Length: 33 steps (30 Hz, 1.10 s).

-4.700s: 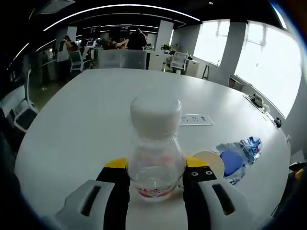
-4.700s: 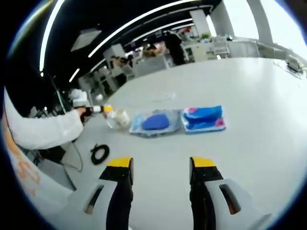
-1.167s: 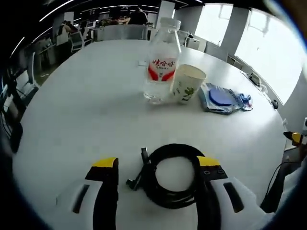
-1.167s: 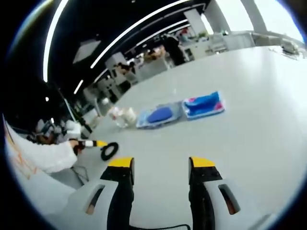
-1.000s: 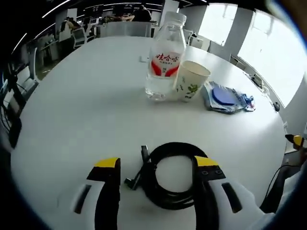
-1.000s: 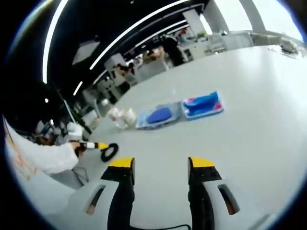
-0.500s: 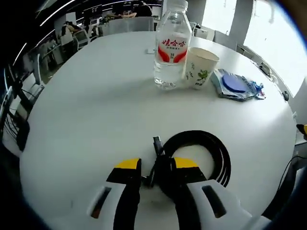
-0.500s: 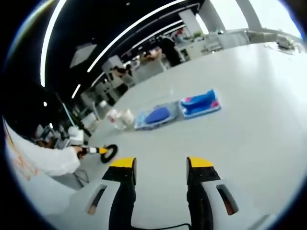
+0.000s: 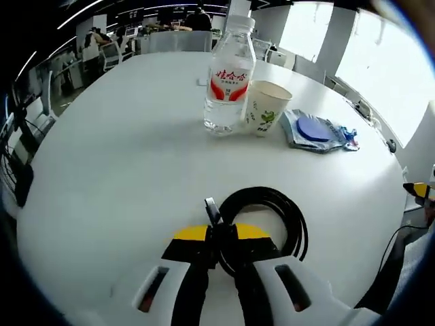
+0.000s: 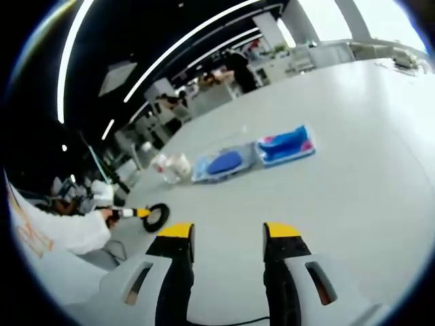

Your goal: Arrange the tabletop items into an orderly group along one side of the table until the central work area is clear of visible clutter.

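Cable (image 9: 264,217), black and wound into a loose coil, lies on the white round table (image 9: 122,170) close to its near edge, and the left gripper (image 9: 221,236) has its yellow-tipped jaws pressed together on the near side of the coil, just beside the plug end that sticks up from it. Beyond the coil, in the left gripper view, a clear water bottle (image 9: 228,78) with a red label and a white cap stands upright, with a paper cup (image 9: 267,107) printed with green leaves right beside it, the two touching or nearly so. Just past the cup lies a clear plastic packet (image 9: 316,130) with something round and blue inside. From the right gripper view the same row reads along the table: coil (image 10: 155,216) nearest the edge, then bottle and cup (image 10: 180,165) together, the packet with the blue disc (image 10: 224,164), and a second packet (image 10: 287,145), blue with pink marks, lying just beside it. The left gripper also shows in that view, at the coil, held by a person's hand (image 10: 105,215) in a white sleeve. The right gripper (image 10: 228,239) hovers over bare tabletop, well apart from the row, jaws spread and holding nothing. Office desks and chairs stand in the dim background, with bright windows on one side.
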Motion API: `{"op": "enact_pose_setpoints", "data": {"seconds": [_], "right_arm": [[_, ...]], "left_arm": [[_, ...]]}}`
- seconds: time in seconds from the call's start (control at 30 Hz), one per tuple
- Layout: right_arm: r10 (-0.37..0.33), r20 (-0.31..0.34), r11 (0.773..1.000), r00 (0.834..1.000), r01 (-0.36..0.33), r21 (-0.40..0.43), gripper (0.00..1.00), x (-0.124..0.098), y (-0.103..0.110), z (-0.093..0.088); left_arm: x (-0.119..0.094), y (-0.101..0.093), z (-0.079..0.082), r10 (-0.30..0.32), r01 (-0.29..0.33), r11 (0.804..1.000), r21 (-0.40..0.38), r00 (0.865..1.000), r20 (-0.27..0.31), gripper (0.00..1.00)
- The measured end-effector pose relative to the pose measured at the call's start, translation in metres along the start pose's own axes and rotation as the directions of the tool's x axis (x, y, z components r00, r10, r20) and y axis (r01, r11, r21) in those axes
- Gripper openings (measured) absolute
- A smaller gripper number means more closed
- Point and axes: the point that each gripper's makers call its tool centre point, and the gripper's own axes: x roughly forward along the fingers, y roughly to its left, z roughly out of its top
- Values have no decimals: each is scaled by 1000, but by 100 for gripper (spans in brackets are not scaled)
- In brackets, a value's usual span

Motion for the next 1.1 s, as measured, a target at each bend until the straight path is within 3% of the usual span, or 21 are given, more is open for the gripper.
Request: {"op": "enact_pose_setpoints", "data": {"seconds": [0.23,0.33,0.5,0.67,0.73,0.8,0.83,0.9,0.93,0.97,1.03,1.1], "right_arm": [[13,-1,1000,1000,-13,-3,38,5,5,1],[30,-8,1000,1000,-30,-7,38,11,11,1],[73,-12,997,997,-73,-15,39,21,24,4],[172,-14,984,985,-173,-43,52,34,49,11],[221,-29,972,975,-223,-78,55,40,60,13],[253,-49,961,966,-257,-105,59,44,68,15],[277,-61,950,959,-283,-131,61,47,74,17],[315,-79,932,946,-324,-159,63,50,84,19],[350,-97,915,932,-362,-177,64,52,92,20],[372,-109,903,922,-387,-189,65,53,97,21],[402,-132,878,906,-422,-226,67,56,106,24],[418,-126,873,900,-436,-219,70,59,112,29]], "left_arm": [[-21,-23,15,-69,68,997,24,994,81,8],[-32,-40,24,-135,135,991,13,983,126,8],[-49,-63,37,-191,184,981,57,967,167,8],[-65,-93,52,-255,217,953,213,951,172,8],[-73,-112,60,-305,250,927,281,937,172,8],[-81,-132,68,-371,296,888,351,913,169,8],[-87,-145,72,-422,334,854,400,894,154,8],[-94,-159,81,-461,350,817,458,874,153,8],[-99,-170,85,-488,362,782,507,862,137,8],[-101,-176,87,-499,363,760,539,857,126,8],[-106,-191,90,-518,355,690,631,851,86,8],[-109,-202,88,-528,351,634,690,847,55,8]]}}
